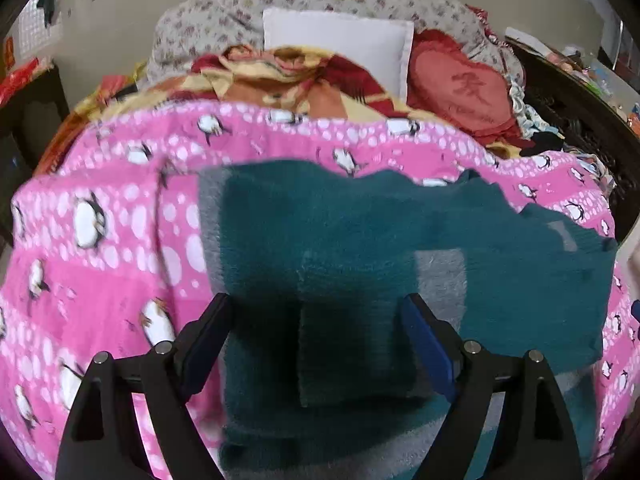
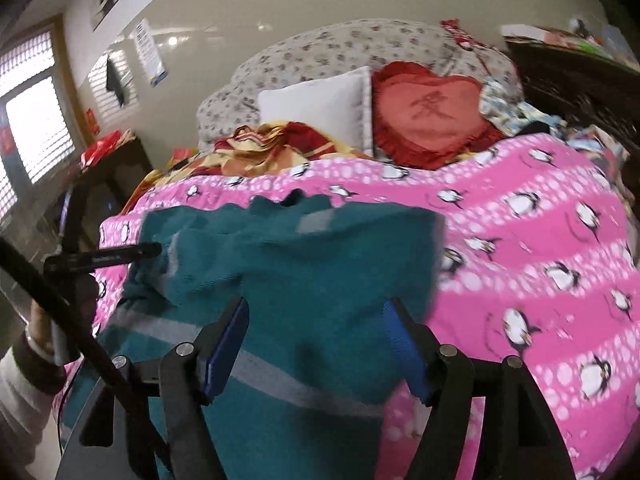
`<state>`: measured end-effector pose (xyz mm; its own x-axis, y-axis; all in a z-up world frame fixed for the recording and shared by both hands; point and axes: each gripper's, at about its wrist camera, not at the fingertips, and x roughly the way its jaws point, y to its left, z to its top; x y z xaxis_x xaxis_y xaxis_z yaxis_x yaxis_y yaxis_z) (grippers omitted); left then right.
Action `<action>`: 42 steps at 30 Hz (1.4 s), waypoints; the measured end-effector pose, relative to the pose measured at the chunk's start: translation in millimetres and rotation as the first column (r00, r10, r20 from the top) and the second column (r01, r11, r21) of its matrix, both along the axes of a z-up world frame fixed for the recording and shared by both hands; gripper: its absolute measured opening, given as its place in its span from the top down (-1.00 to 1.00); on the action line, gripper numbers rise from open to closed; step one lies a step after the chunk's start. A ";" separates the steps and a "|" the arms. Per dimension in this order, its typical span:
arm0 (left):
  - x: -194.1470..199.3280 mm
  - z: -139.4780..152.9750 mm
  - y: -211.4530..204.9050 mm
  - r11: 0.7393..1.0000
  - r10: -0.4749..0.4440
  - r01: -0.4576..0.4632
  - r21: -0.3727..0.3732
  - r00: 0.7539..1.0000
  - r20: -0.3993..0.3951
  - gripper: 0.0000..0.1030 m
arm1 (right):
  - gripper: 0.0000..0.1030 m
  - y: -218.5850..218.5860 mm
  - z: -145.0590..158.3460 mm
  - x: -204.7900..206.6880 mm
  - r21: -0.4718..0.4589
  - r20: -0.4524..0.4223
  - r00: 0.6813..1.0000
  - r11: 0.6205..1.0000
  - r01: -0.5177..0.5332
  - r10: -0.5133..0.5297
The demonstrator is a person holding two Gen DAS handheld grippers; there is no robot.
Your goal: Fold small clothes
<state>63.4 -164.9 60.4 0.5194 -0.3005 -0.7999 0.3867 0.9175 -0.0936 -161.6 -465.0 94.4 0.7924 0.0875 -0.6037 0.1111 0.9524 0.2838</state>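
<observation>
A teal knitted sweater (image 1: 360, 240) with grey stripes lies partly folded on a pink penguin blanket (image 1: 112, 280). My left gripper (image 1: 316, 308) is open, its jaws wide apart over the sweater's near left part, holding nothing. In the right wrist view the sweater (image 2: 300, 280) lies bunched, with a grey stripe across its near part. My right gripper (image 2: 316, 312) is open above the sweater's near right part, empty. The left gripper's dark tip (image 2: 120, 254) and the person's hand show at the sweater's left edge.
The pink blanket (image 2: 540, 260) covers the bed. Behind it lie a yellow-red blanket (image 1: 280, 80), a white pillow (image 1: 340, 44), a red heart cushion (image 1: 460, 84) and a floral quilt. A dark headboard (image 1: 568, 92) stands right, a dark cabinet (image 2: 108, 176) left.
</observation>
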 end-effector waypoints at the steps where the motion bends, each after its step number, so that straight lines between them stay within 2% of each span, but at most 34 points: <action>1: -0.2 -2.2 0.4 1.000 -0.002 0.002 -0.007 1.000 -0.008 -0.65 | -0.48 -4.7 -0.8 -4.2 0.007 0.002 1.000 1.000 0.004 -0.004; 2: -1.5 -2.6 0.5 1.000 -0.004 0.004 -0.008 1.000 -0.001 -0.63 | -0.49 -8.2 -2.4 -5.2 0.006 0.002 1.000 1.000 0.008 -0.008; 4: -5.3 0.8 -1.1 1.000 -0.012 0.012 -0.004 1.000 0.025 -0.18 | -0.49 -13.6 -5.0 -7.0 0.003 0.001 1.000 1.000 0.021 -0.021; 5: -6.0 2.7 -2.0 1.000 -0.003 0.003 0.012 1.000 0.031 0.30 | -0.49 -16.4 -7.1 -5.5 0.009 0.000 0.999 0.999 0.033 -0.033; 6: -6.1 5.0 -1.9 0.999 0.013 -0.014 0.029 0.999 0.040 0.60 | -0.49 -19.7 -8.8 -3.6 0.020 0.001 0.999 0.999 0.049 -0.049; 7: -5.6 8.0 -0.6 0.999 0.022 -0.023 0.030 0.999 0.047 0.70 | -0.49 -22.7 -9.8 -1.6 0.027 0.003 0.998 0.997 0.066 -0.066; 9: -5.6 16.0 4.5 1.000 0.014 -0.014 -0.013 0.999 0.043 0.75 | -0.49 -30.1 -11.5 3.3 0.025 0.003 0.993 0.992 0.121 -0.121; 12: -9.5 27.2 11.6 0.999 0.014 -0.012 -0.051 0.999 0.049 0.77 | -0.49 -40.9 -12.2 9.8 0.011 0.001 0.983 0.983 0.185 -0.185; 14: -14.3 34.8 15.4 0.998 0.003 0.001 -0.058 0.998 0.063 0.77 | -0.49 -48.0 -14.3 14.6 0.035 -0.017 0.979 0.979 0.203 -0.202; 17: -19.7 37.6 20.1 0.998 -0.010 0.014 -0.058 0.997 0.076 0.77 | -0.49 -48.6 -13.9 15.9 0.043 -0.020 0.980 0.979 0.200 -0.199; 22: -19.0 30.1 23.7 0.996 -0.056 0.058 -0.063 0.997 0.046 0.75 | -0.51 -44.6 -14.4 13.7 0.058 -0.015 0.984 0.983 0.176 -0.175; 23: -18.6 29.6 24.7 0.996 -0.050 0.053 -0.070 0.998 0.045 0.72 | -0.51 -44.7 -14.5 13.2 0.067 -0.016 0.985 0.983 0.173 -0.173; 25: -18.8 32.5 29.6 0.994 -0.038 0.042 -0.098 0.999 0.038 0.52 | -0.52 -45.5 -14.8 11.8 0.078 -0.019 0.985 0.982 0.171 -0.170; 27: -22.1 42.2 34.7 0.990 -0.023 0.031 -0.139 0.998 0.058 0.08 | -0.54 -45.8 -15.1 10.4 0.077 -0.023 0.985 0.982 0.170 -0.169; 29: -26.6 52.5 33.7 0.986 -0.024 0.040 -0.162 0.995 0.098 -0.09 | -0.55 -45.3 -16.2 9.5 0.081 -0.026 0.986 0.983 0.166 -0.164; 32: -26.0 57.2 14.4 0.989 -0.069 0.082 -0.122 0.992 0.109 -0.14 | -0.55 -44.8 -18.8 9.0 0.099 -0.033 0.987 0.982 0.162 -0.160; 35: -17.6 42.8 -3.1 0.994 -0.087 0.092 -0.060 0.993 0.075 -0.14 | -0.56 -42.9 -20.2 8.1 0.124 -0.031 0.988 0.981 0.152 -0.150; 39: -7.8 21.4 -10.0 0.987 -0.133 0.134 -0.088 0.991 0.015 -0.14 | -0.59 -37.9 -23.5 9.6 0.123 -0.040 0.991 0.984 0.132 -0.128; 42: -2.2 16.8 -1.3 0.991 -0.107 0.110 -0.072 0.993 0.041 -0.14 | -0.59 -36.0 -27.4 11.9 0.131 -0.054 0.992 0.984 0.122 -0.116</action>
